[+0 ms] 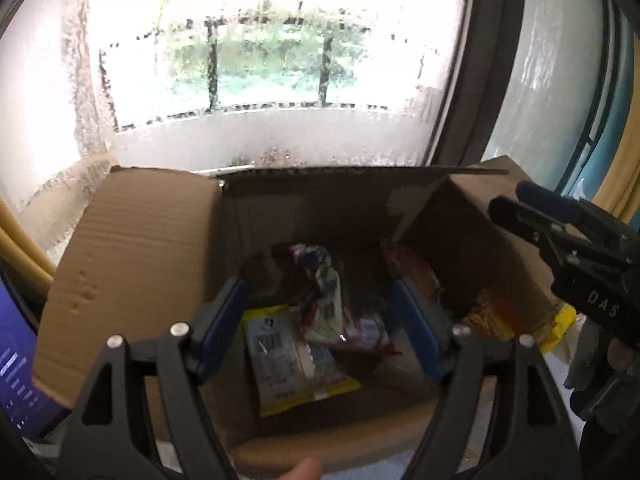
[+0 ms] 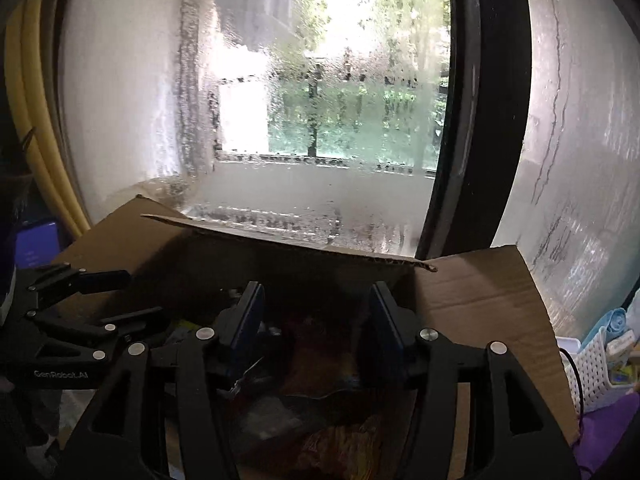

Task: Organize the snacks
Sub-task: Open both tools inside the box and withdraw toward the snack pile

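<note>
Left gripper (image 1: pixel 320 320), nearest the left wrist camera: black linkage arms with blue-lined fingers (image 1: pixel 224 320), jaws standing wide apart over the open cardboard box (image 1: pixel 132 248). No pad presses on anything; a crumpled red, white and blue wrapper (image 1: pixel 320 296) appears in the gap between the jaws, whether loose or resting on the pile cannot be told. A fingertip (image 1: pixel 306 470) shows at the lower edge of this view.

Right gripper (image 2: pixel 316 328), seen from its own camera: jaws parted, empty between the pads, pointing down into the same box. In the left wrist view it enters from the right edge, above the box's right flap (image 1: pixel 472 216), with part of a gloved hand (image 1: pixel 600 368) below it.

Box contents, left wrist view: a yellow-edged white packet (image 1: pixel 288 364) lying flat on the floor of the box, barcode side up; a reddish packet (image 1: pixel 368 332) overlapping it; an orange-yellow bag (image 1: pixel 488 320) against the right wall. In the right wrist view the contents are dark, and only an orange-patterned bag (image 2: pixel 340 436) can be made out.

Surroundings: all four flaps of the box stand open; a wet, fogged window (image 1: pixel 272 80) rises behind it. A white perforated basket (image 2: pixel 596 368) holding small items stands to the right of the box, apart from it.
</note>
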A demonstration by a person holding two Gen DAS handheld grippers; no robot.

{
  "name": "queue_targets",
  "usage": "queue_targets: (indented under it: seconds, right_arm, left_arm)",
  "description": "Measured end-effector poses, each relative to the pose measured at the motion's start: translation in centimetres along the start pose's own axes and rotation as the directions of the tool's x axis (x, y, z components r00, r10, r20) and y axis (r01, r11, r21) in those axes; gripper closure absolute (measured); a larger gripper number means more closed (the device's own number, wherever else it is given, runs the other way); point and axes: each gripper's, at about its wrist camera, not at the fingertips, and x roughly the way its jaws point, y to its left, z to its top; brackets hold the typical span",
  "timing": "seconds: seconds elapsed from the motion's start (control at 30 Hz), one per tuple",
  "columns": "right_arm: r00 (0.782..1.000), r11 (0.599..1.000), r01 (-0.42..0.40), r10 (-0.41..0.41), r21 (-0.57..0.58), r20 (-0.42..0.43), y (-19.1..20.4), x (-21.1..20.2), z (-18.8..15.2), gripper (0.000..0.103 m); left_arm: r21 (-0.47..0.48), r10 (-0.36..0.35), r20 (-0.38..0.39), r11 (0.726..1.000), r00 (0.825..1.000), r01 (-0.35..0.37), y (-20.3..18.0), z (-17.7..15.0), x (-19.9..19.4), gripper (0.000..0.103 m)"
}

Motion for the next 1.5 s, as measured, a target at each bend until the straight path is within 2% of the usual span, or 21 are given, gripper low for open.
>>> queue_targets:
  seconds: [0.23,0.37,0.8,1.2,1.5]
  right_arm:
    - [1.000,1.000,-0.011,0.011,-0.002,0.003,1.0,-2.3,-0.3,0.046]
    - [1.000,1.000,-0.017,0.017,0.008,0.006,1.3,-4.3,-1.2,0.046]
    - [0.999,0.999,-0.043,0.043,0.031,0.015,1.7,-10.3,-4.4,0.046]
    - [0.997,0.996,-0.072,0.071,0.043,0.033,2.0,-15.6,-7.2,0.046]
    - [0.993,0.991,-0.109,0.106,0.081,0.046,1.8,-18.2,-9.1,0.042]
  left_arm:
    - [0.016,-0.006,0.044,1.000,0.999,0.006,-0.5,-0.3,-3.0,0.026]
    - [0.004,-0.002,0.075,1.000,0.997,0.002,-0.9,-1.5,-5.8,0.026]
    - [0.030,0.005,0.122,0.999,0.992,-0.009,-3.3,-4.6,-11.0,0.026]
    - [0.080,0.012,0.127,0.997,0.992,-0.023,-4.9,-8.5,-15.2,0.026]
    - [0.055,0.004,0.130,0.998,0.992,-0.012,-5.7,-12.1,-17.3,0.026]
